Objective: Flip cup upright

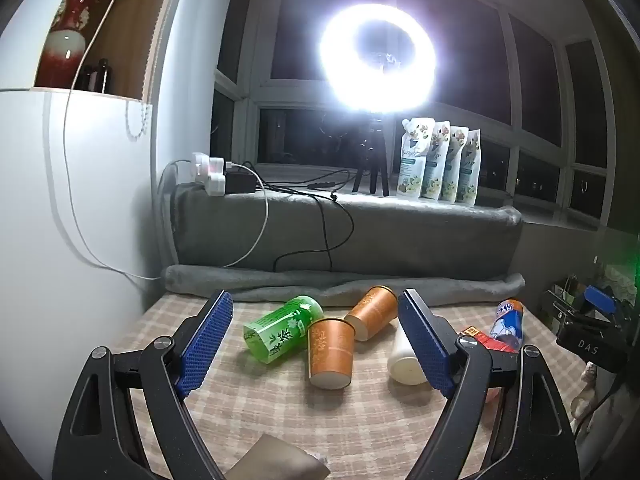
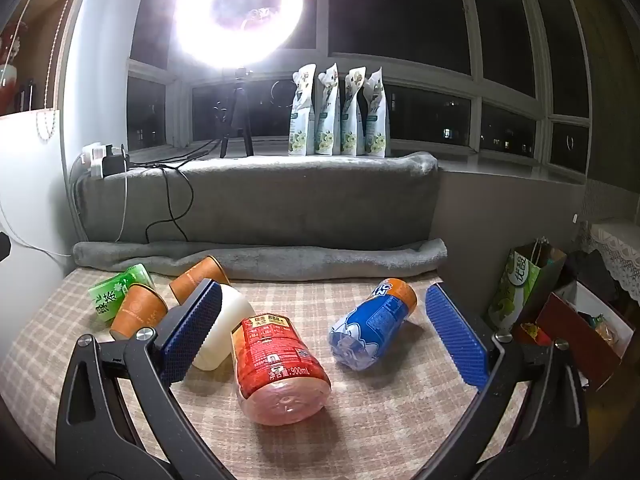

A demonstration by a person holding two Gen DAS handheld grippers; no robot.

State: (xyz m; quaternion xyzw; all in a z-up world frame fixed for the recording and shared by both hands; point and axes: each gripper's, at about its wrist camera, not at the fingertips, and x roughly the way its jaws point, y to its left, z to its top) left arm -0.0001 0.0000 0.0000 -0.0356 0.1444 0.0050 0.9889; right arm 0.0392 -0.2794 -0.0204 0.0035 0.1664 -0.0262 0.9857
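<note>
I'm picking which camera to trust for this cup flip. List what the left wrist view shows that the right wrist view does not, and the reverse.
Only the left wrist view: the other hand-held gripper at the right edge, and the red vase in full.

Only the right wrist view: the whole red bottle, and the green paper bag.

Both: two orange cups lying on their sides, the green bottle, the white cup, the blue bottle, the ring light.

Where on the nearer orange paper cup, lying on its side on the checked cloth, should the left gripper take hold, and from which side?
Probably across the mid-wall of the nearer orange paper cup, coming from above. It lies on its side, base toward the camera, and the green tea bottle crowds its left flank, so a low sideways approach is blocked. The left gripper is open wide enough to straddle it.
</note>
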